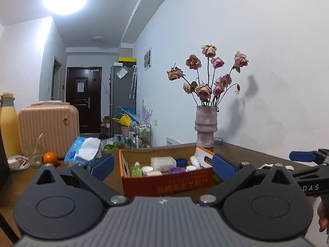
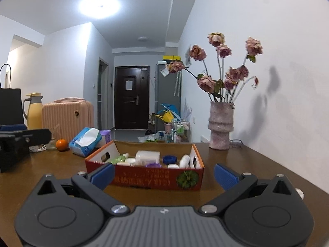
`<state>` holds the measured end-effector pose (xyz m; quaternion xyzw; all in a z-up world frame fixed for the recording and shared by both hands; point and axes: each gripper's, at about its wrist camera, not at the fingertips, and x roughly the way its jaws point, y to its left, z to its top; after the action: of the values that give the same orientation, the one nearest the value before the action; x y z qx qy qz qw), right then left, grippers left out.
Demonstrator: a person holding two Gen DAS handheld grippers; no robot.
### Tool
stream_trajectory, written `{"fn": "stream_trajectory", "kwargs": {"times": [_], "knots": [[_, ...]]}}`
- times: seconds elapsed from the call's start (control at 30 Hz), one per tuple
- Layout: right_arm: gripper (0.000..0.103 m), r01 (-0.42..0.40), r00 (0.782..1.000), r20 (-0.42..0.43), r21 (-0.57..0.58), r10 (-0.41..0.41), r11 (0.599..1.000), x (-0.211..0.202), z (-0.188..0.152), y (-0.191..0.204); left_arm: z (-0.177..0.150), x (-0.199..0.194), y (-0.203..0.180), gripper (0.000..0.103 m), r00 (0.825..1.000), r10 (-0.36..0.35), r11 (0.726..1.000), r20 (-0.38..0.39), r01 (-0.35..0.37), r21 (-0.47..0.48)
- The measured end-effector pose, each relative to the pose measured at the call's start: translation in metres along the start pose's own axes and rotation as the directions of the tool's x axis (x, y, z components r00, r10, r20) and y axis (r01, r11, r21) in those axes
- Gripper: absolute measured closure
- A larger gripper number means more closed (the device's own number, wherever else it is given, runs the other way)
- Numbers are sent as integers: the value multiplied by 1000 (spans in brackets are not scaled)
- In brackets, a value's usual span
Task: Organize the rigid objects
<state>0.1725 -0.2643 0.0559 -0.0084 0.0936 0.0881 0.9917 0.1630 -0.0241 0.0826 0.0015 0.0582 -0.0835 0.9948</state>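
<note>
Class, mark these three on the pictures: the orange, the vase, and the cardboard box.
orange (image 2: 61, 144), right wrist view, middle of the fruit.
vase (image 2: 220, 124), right wrist view, its ribbed body.
cardboard box (image 1: 170, 183), left wrist view, red front wall.

The right gripper (image 2: 163, 175) hangs over the brown tabletop (image 2: 246, 164), blue fingers (image 2: 102, 175) spread wide and empty — ahead sits a red cardboard box (image 2: 148, 180) of small bottles and jars. Left of it lie a tissue pack (image 2: 85, 142) and an orange (image 2: 61, 144) — a vase (image 2: 220, 125) of dried roses stands at the right

White walls (image 2: 267, 30), a glaring ceiling light (image 2: 99, 7), a dark door (image 2: 131, 96) down the hallway.
</note>
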Motion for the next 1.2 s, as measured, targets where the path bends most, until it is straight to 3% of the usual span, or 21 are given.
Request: {"fn": "stream_trajectory", "kwargs": {"times": [0.13, 0.23, 0.4, 0.53, 0.7, 1.2], "knots": [[0, 38, 999, -1, 39, -38, 999, -41, -19, 4, -13, -35, -6, 0, 1000, -25, 999, 11, 25, 27], [0, 57, 998, -1, 7, -57, 998, -72, -25, 10, -21, -63, -12, 0, 999, -31, 999, 16, 31, 23], [0, 93, 993, 69, 19, -95, 995, -125, -43, 17, -52, -122, -15, 0, 997, -77, 997, 24, 76, 25], [0, 135, 985, 105, 35, -138, 990, -160, -68, 30, -73, -156, -24, 0, 998, 23, 997, 66, -27, 73], [0, 75, 994, 71, 69, -80, 995, -178, -84, 41, -77, -162, -29, 0, 997, 41, 996, 67, -46, 75], [0, 76, 995, 62, 28, -77, 997, -172, -78, 47, -81, -160, -25, 0, 999, 21, 998, 33, -23, 50]]}}
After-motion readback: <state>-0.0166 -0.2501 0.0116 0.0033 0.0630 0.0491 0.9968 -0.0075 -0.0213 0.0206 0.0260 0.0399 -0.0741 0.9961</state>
